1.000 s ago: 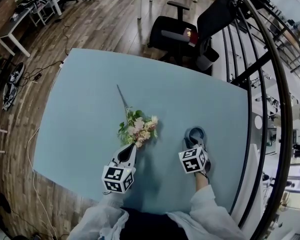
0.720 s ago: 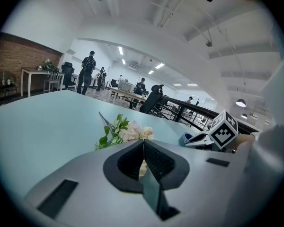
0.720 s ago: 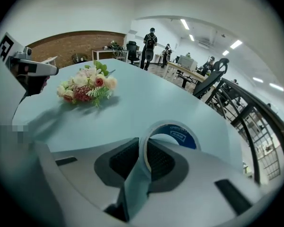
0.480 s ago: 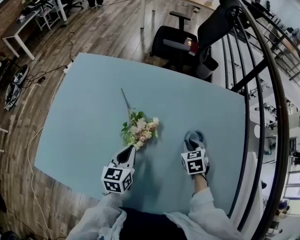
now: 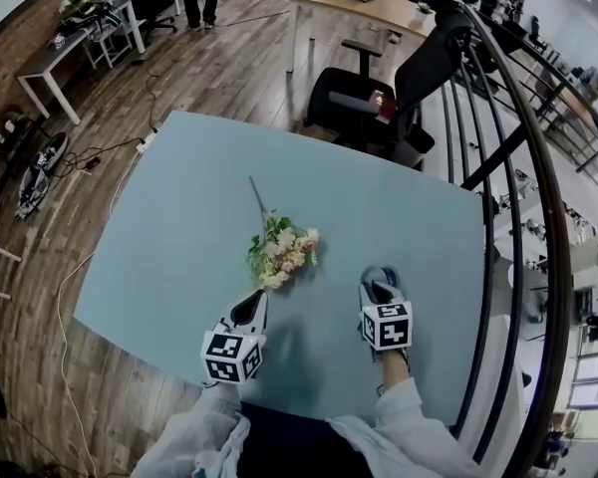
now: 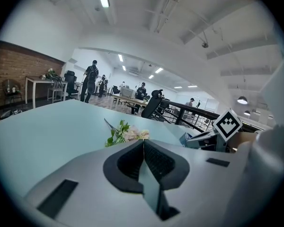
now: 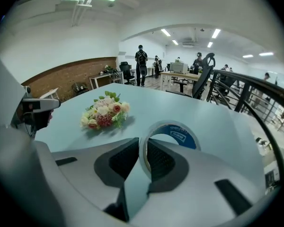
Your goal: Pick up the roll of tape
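The roll of tape (image 7: 175, 132), pale with a blue printed core, stands on edge between the jaws of my right gripper (image 7: 143, 155), which is shut on its rim. From the head view the tape (image 5: 382, 276) pokes out ahead of the right gripper (image 5: 379, 289), held a little above the light blue table (image 5: 179, 227) at its right side. My left gripper (image 5: 255, 305) is shut with nothing in it, just short of the bouquet. In the left gripper view its jaws (image 6: 143, 143) meet with no gap.
A small bouquet of pink and white flowers (image 5: 279, 257) lies mid-table between the grippers, its stem pointing away. A black office chair (image 5: 359, 98) stands beyond the far table edge. A black railing (image 5: 538, 217) curves along the right side.
The right gripper has lifted and rolled with the tape in it, so the roll left the table. The left gripper has drifted slightly up, still shut.
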Tool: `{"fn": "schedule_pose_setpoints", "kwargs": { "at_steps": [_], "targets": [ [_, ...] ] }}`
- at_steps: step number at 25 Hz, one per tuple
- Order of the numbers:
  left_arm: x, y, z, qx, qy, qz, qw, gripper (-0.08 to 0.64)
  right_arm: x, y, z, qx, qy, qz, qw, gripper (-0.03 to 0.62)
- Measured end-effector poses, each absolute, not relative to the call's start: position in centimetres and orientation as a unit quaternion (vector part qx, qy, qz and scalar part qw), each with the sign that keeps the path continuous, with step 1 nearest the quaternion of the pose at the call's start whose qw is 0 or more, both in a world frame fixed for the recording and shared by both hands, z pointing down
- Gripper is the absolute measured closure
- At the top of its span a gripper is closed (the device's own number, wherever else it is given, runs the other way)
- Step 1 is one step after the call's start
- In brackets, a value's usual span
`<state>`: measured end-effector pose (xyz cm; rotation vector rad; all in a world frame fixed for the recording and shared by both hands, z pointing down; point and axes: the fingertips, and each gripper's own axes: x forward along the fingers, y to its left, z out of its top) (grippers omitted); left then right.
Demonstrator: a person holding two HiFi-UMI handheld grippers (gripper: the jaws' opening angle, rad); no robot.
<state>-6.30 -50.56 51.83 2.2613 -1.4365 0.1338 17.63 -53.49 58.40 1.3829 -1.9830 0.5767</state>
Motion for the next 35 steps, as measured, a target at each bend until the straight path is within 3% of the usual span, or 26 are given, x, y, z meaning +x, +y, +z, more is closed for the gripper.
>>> {"fn": "schedule_pose_setpoints", "kwargs": {
  "at_steps": [15,26,35],
  "targets": [
    [-7.1,-43.7,49.2,0.822,-0.536,0.044,0.188,0.543,14.7,-47.2,51.8,0.540,-0.792,0.211,0.192,0.527],
    [-8.5,-36.4,47.7,0.802,-0.572,0.036,0.166,0.543,14.6,-40.5,47.0,0.573,-0.799,0.177,0.043,0.528],
    [-9.7,-31.1,47.4,0.779,-0.606,0.020,0.161,0.543,15.5,-33.8,45.7,0.613,-0.778,0.135,-0.022,0.528]
  ]
}}
